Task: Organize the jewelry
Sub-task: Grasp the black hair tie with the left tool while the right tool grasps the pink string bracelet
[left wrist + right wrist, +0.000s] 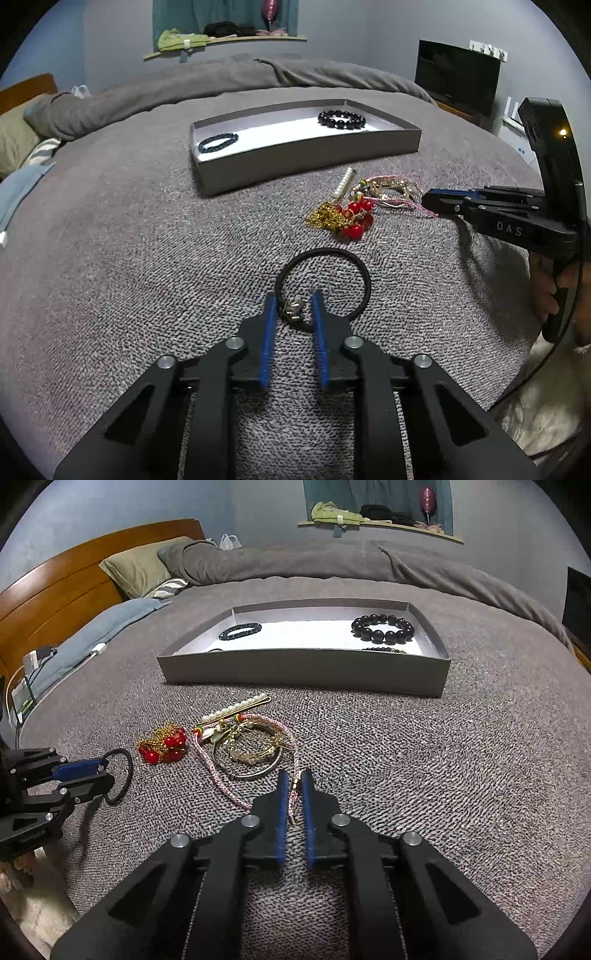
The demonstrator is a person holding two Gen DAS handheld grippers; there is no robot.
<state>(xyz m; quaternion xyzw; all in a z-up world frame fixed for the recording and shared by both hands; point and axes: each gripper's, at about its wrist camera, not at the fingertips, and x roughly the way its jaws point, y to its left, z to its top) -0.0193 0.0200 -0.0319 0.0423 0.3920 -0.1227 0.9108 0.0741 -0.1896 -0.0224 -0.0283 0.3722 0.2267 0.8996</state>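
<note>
Two grippers work over a grey blanket (pixel 147 258), the grey tray (pixel 303 672) at twelve o'clock. The left gripper (pixel 294 301) has its jaws clamped on the metal charm of the black hair tie (pixel 364 275). The right gripper (pixel 292 779) is pinched on the pink cord's (pixel 218 775) clasp. That cord threads the tangled gold pile (pixel 251 749) at eleven o'clock, so lifting may drag the bangle along. Both grippers slant downward toward the bed.
</note>
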